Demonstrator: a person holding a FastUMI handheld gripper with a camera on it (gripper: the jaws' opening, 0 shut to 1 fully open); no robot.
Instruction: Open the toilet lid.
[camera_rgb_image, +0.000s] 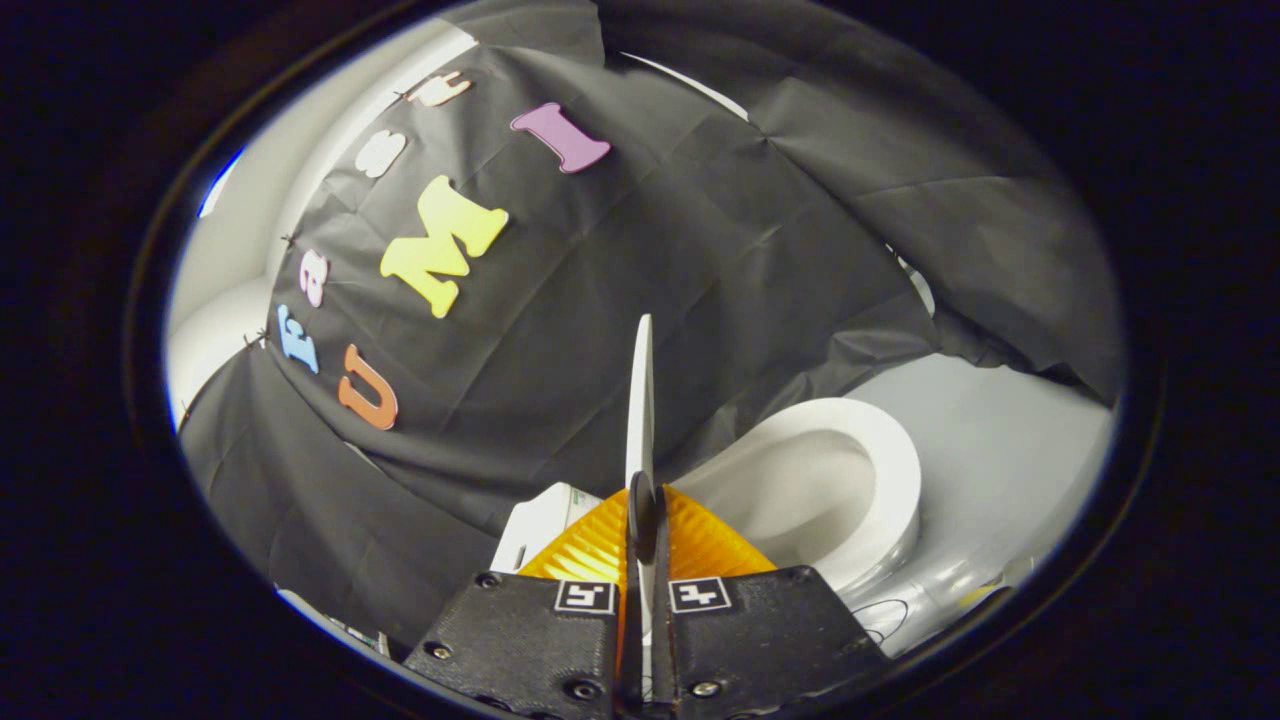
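The gripper (645, 520) is clamped on the thin edge of the toilet lid (640, 400), which stands upright between its fingers — the lift looks nearly finished. Beyond, the bowl (850, 480) sits uncovered — next, lean the lid back and let go.

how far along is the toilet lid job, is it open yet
Mostly done: the thin white toilet lid stands raised, seen edge-on, and the white oval toilet bowl beside it is uncovered. In hand: the gripper is shut on the lid's edge, both fingers pressing it. Left: tip the lid fully back, probably toward the white tank, then let go.
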